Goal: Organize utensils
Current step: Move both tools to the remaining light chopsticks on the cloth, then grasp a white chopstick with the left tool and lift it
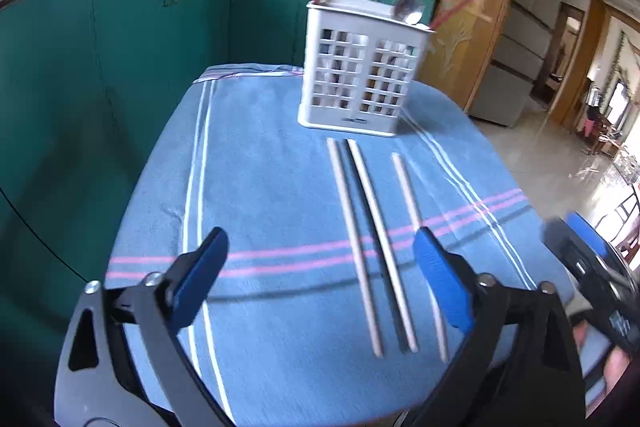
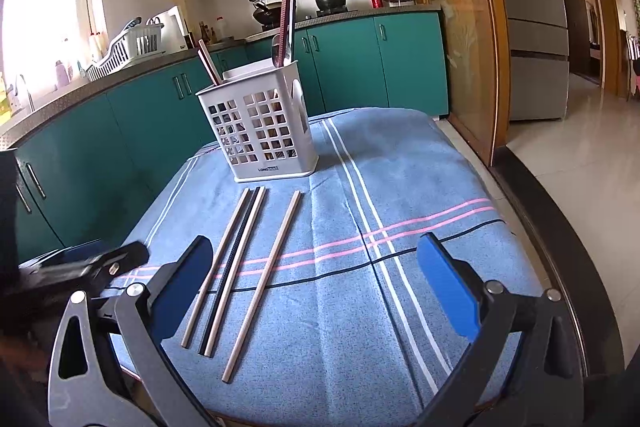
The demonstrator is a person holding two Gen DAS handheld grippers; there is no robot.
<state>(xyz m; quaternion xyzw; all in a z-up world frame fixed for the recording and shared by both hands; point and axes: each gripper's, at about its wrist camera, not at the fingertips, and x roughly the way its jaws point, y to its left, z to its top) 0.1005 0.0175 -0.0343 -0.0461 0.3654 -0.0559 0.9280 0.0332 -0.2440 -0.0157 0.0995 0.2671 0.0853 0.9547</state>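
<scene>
- The only writing I can read is on the foot of the white utensil holder (image 2: 258,123): a small label that begins "LONG", the rest too small to make out.
- The holder is a square white plastic caddy with a grid of square holes in its walls, and it stands upright at the far end of the blue cloth (image 2: 420,187), which has white, pink and dark stripes.
- Inside it, standing up, are a metal spoon (image 2: 277,49), dark red chopsticks (image 2: 209,67) and another dark, patterned stick; I cannot tell how many pieces in all.
- On the cloth just in front of the holder lie four loose chopsticks (image 2: 236,259): three pale wooden ones and a black one.
- The black one lies between two pale ones, close against the right of that pair; the third pale chopstick (image 2: 266,279) lies a little apart on the right.
- My left tongs (image 1: 320,263) hang wide above the cloth with nothing between their blue pads, the chopsticks lying below the gap and the right pad.
- My right tongs (image 2: 316,267) are wide too, empty, over the near ends of the chopsticks.
</scene>
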